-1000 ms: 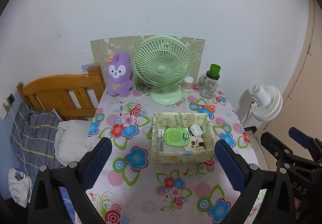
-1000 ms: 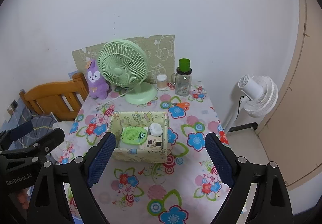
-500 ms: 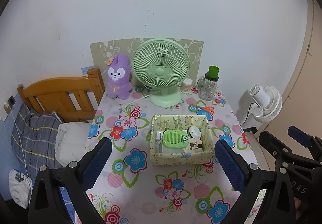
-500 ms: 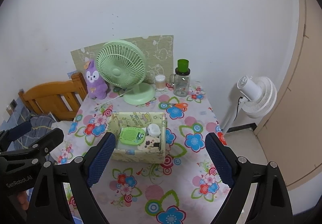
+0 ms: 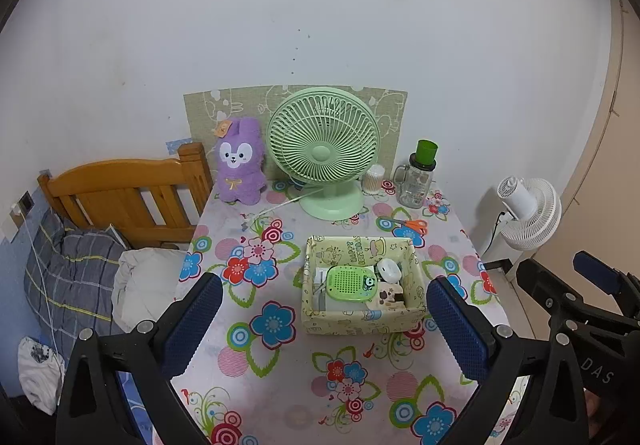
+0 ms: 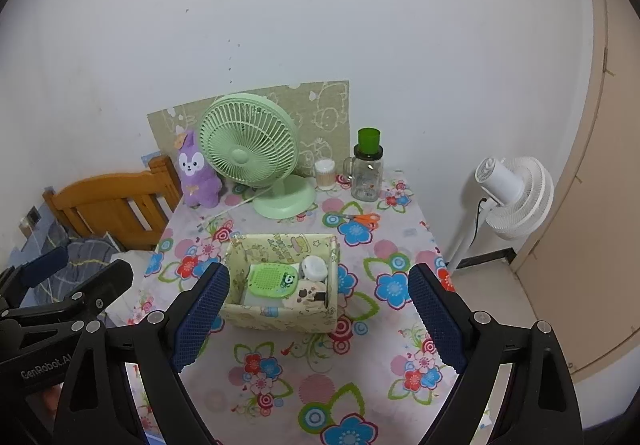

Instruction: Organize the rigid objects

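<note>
Lettering on the tool bodies: "GenRobot.AI" on the left tool (image 5: 320,321) as seen from the right wrist view, and "DAS" on the right tool (image 6: 318,319) as seen from the left wrist view. The patterned box (image 5: 360,319) carries cartoon prints and the words "HAPPY BIRTHDAY" on its inner far wall. The box stands near the middle of the floral table (image 5: 276,377) and holds the task's rigid objects: a green perforated case (image 5: 351,283) with a panda sticker, a white round item (image 5: 389,270) beside it, and a brown-spotted item (image 5: 390,295) at the near right corner. Orange-handled scissors (image 5: 404,223) lie on the table beyond the box, apart from it. At the back edge stand a purple plush rabbit (image 5: 240,161), a green desk fan (image 5: 323,149), a small jar (image 5: 373,179) and a glass mug with a green lid (image 5: 418,177). Both tools hover above the near table edge, jaws spread wide with nothing between the pads. Compared with a second ago, the box sits slightly lower in each view; the layout is otherwise unchanged.
</note>
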`<state>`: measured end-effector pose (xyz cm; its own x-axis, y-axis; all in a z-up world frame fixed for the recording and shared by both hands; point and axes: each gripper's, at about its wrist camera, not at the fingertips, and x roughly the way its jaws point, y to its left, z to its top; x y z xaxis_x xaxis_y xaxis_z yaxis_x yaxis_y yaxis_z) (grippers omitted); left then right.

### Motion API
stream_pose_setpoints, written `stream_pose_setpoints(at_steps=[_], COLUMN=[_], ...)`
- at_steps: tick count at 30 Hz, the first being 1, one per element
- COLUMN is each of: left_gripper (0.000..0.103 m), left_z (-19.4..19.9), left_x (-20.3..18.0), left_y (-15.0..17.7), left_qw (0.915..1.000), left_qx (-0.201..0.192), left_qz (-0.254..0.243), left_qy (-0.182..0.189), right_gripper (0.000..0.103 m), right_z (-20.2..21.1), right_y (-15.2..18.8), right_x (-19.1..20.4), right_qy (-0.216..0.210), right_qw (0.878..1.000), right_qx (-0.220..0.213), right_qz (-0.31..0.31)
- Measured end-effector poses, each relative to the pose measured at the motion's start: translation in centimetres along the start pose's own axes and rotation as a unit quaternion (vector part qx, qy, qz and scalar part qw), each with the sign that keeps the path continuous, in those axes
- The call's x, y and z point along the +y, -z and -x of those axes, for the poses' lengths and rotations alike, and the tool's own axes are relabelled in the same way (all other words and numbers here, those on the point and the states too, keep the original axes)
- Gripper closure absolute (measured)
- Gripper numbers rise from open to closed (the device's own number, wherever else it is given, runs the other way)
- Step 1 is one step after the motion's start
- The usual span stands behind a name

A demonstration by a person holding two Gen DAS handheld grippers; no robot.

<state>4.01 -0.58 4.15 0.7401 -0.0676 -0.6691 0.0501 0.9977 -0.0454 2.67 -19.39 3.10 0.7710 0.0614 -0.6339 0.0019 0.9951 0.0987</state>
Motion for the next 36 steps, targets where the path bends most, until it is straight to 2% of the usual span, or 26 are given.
stream_pose_setpoints(at_steps=[36], left_gripper=[0.000], left_z=[0.06], left_x=[0.21], left_y=[0.14], left_qw=[0.9999], left_qx=[0.006], left_qz=[0.002], left_qy=[-0.009], right_gripper=[0.010], right_z=[0.23], right_y=[0.27], right_x=[-0.12], right_qy=[0.007], right_qw=[1.000], right_qx=[0.007], right_qz=[0.001])
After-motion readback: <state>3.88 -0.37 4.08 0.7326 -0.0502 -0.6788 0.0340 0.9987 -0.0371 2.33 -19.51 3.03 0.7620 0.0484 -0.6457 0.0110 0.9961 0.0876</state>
